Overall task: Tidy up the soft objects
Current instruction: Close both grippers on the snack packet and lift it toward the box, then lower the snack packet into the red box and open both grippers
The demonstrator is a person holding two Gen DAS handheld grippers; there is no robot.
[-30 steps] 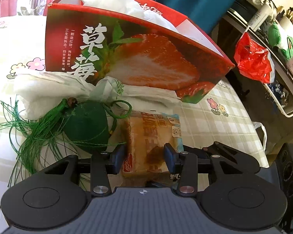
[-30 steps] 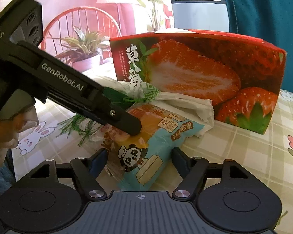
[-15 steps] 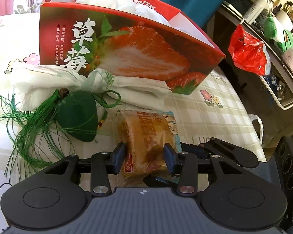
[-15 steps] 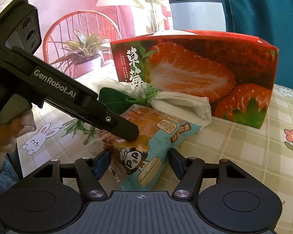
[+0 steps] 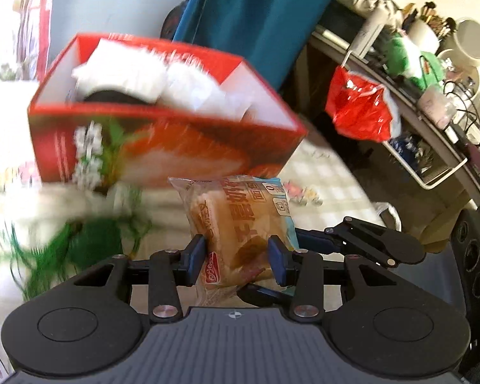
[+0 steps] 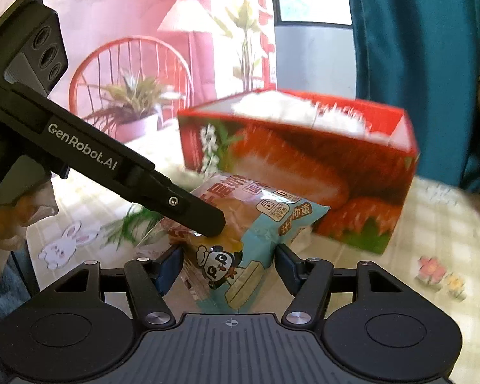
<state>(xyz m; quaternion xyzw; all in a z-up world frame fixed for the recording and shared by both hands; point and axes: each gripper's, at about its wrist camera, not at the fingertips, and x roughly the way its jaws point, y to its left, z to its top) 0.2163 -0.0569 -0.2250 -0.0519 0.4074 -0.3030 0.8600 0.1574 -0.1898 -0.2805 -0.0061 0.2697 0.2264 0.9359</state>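
Note:
A bread packet (image 5: pixel 240 224) in clear and light-blue wrap hangs above the table, in front of the red strawberry box (image 5: pixel 163 147). My left gripper (image 5: pixel 236 252) is shut on one end of it. My right gripper (image 6: pixel 227 265) has the panda-printed end of the bread packet (image 6: pixel 256 224) between its jaws, which are closing with the pads against the wrap. One left finger (image 6: pixel 188 208) lies across the packet's top. A right finger (image 5: pixel 316 243) shows behind the packet. White soft things (image 5: pixel 128 76) fill the open box (image 6: pixel 304 166).
A green tasselled sachet (image 5: pixel 92 240) and a white bag (image 5: pixel 48 204) lie on the chequered tablecloth (image 6: pixel 432 224) left of the packet. A cluttered shelf with a red plastic bag (image 5: pixel 358 108) stands on the right, a teal curtain (image 5: pixel 265 16) behind the box.
Both grippers have risen with the bread packet, which now hangs off the table. The box's open top has come into view. The right jaws have narrowed a little.

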